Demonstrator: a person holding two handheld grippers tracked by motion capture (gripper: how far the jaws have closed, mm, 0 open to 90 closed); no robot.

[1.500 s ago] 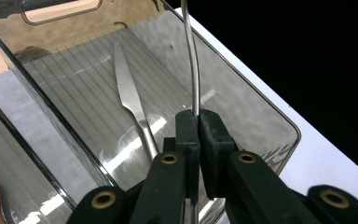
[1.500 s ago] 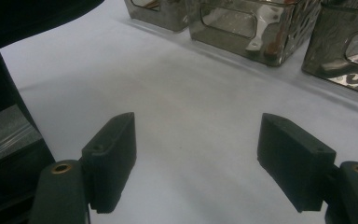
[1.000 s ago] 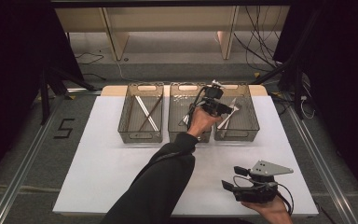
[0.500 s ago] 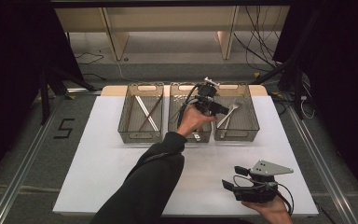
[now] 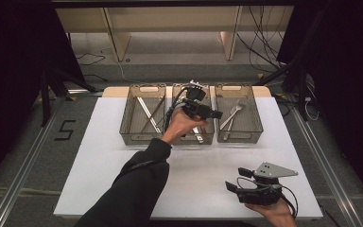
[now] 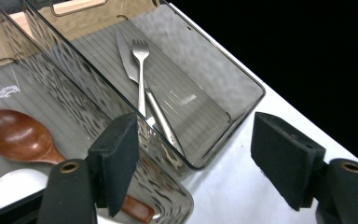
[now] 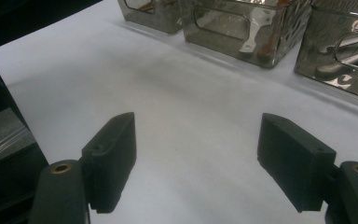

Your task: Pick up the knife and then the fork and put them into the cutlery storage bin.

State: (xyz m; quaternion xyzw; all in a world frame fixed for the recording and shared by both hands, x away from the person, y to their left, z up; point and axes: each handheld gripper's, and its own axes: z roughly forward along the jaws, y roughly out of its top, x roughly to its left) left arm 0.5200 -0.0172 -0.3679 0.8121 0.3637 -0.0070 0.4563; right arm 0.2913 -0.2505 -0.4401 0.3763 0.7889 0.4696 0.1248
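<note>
Three clear grey bins stand in a row at the back of the white table (image 5: 99, 179). My left gripper (image 5: 211, 108) hovers over the middle bin (image 5: 194, 140), pointing right. Its jaws have just been opening and stand open (image 6: 196, 140) with nothing between them. Past them, a silver fork (image 6: 141, 51) lies across a knife (image 6: 125, 51) in the right bin (image 6: 223, 98). A wooden spoon (image 6: 14, 135) and a white spoon (image 6: 7, 189) lie in the middle bin. My right gripper (image 5: 236, 179) rests near the table's front right, open (image 7: 196, 135) over bare table.
The left bin (image 5: 142, 140) holds long thin utensils. In the right gripper view the bins' front walls (image 7: 223, 23) line the far side. Wooden shelving and loose cables sit on the floor behind the table. Dark stands flank both sides.
My left hand has drawn back leftward from the right bin to over the middle bin. Its jaws have opened. The right gripper has stayed where it was.
</note>
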